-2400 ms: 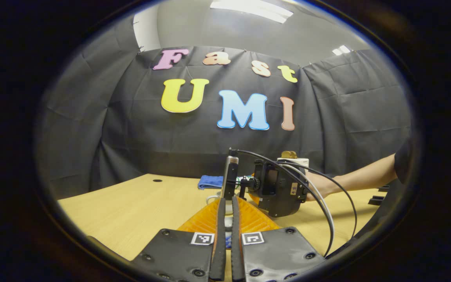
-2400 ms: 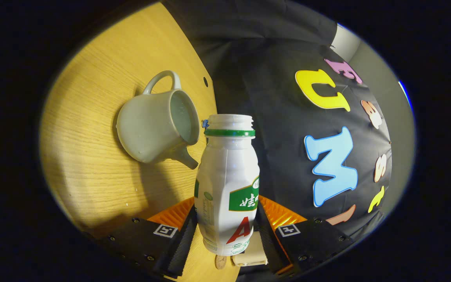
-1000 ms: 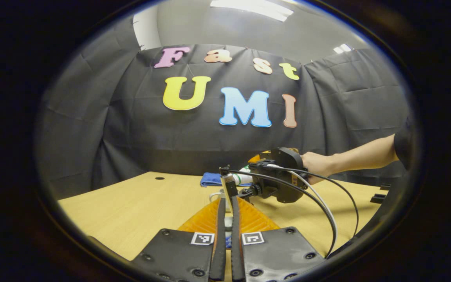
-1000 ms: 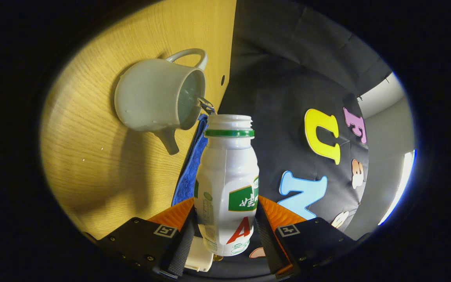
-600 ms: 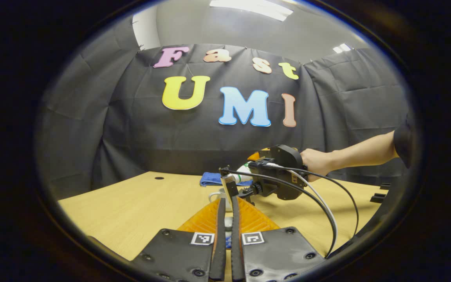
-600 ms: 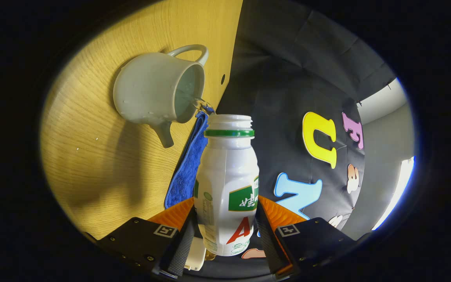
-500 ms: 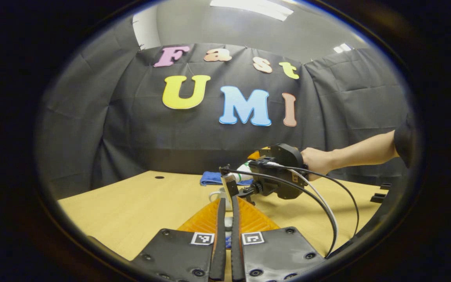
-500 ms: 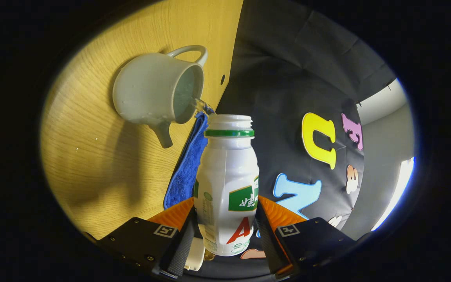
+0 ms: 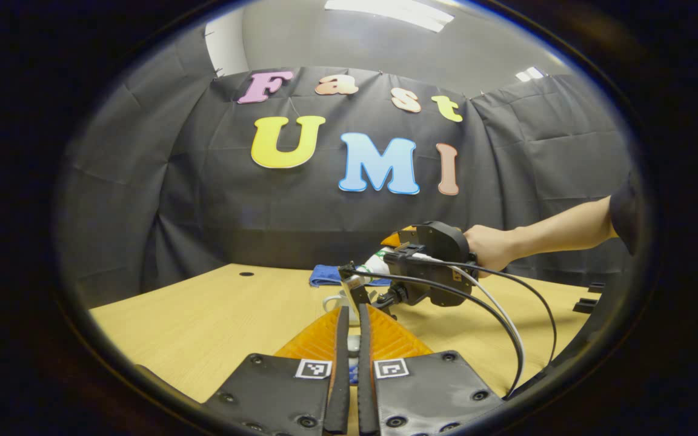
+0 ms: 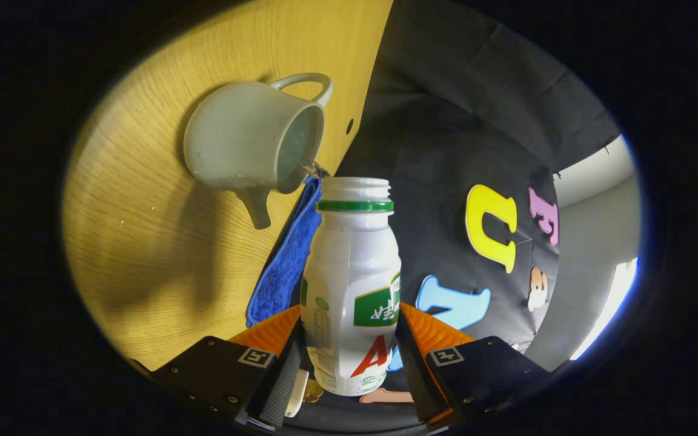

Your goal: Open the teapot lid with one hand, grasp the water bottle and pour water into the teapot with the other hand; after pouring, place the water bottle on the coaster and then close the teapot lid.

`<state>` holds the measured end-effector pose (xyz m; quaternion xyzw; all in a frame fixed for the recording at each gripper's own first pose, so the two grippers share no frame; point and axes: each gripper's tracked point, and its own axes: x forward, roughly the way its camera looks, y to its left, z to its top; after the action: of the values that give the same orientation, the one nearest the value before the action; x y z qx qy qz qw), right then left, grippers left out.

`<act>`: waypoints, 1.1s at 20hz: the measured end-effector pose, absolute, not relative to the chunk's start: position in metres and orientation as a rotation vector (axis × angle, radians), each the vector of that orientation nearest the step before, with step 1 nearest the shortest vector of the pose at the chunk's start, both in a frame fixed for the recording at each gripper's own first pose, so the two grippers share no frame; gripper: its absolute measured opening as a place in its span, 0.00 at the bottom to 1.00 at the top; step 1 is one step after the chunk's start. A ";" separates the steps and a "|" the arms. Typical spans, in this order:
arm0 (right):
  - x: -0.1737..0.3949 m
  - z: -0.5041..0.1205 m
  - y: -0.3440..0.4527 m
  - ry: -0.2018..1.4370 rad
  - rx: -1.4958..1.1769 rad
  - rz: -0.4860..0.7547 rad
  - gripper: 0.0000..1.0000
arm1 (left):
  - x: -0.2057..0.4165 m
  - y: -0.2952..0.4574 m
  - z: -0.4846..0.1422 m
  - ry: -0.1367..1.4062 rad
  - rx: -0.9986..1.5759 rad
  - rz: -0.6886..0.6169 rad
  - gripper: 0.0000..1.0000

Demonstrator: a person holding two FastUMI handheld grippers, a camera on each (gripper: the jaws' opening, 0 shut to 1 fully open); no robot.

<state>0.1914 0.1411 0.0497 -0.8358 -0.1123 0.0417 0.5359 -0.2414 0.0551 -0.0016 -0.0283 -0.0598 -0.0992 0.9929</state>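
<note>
Spreading across both views, the light wooden desk (image 9: 216, 315) carries everything else, with a small dark round hole (image 10: 349, 126) near its far edge. On it, in the right gripper view, stands the pale grey-white ceramic teapot (image 10: 243, 145) with a loop handle and a short spout; its lid is off and the mouth is open, facing the bottle. A rumpled blue cloth (image 10: 285, 260) lies on the desk just beside the teapot, toward the black wall, and it also shows at the back of the desk in the left gripper view (image 9: 325, 275). The white plastic water bottle (image 10: 352, 284) with a green neck ring and a green-and-red label is held by the right tool (image 10: 349, 357), both fingers pressed against its lower sides; the bottle is tipped so its uncapped mouth sits just beside the teapot rim, and a thin clear stream of water (image 10: 311, 166) runs from one to the other. In the left gripper view, the right tool (image 9: 428, 272) appears farther off above the desk, held by a person's hand (image 9: 488, 248) with a bare forearm, cables trailing from it. The left tool (image 9: 349, 369) has its fingers drawn nearly together; something small and pale sits between them, but I cannot tell what it is or whether they press on it.
</note>
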 end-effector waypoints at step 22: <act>0.194 0.064 0.156 -0.378 -2.146 0.059 0.77 | -0.237 0.056 -0.010 -0.095 -0.051 -0.193 0.16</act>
<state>0.1935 0.1563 0.0642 -0.8729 -0.1536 0.0239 0.4624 -0.2369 0.0564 -0.0102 -0.0254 -0.0472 -0.0962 0.9939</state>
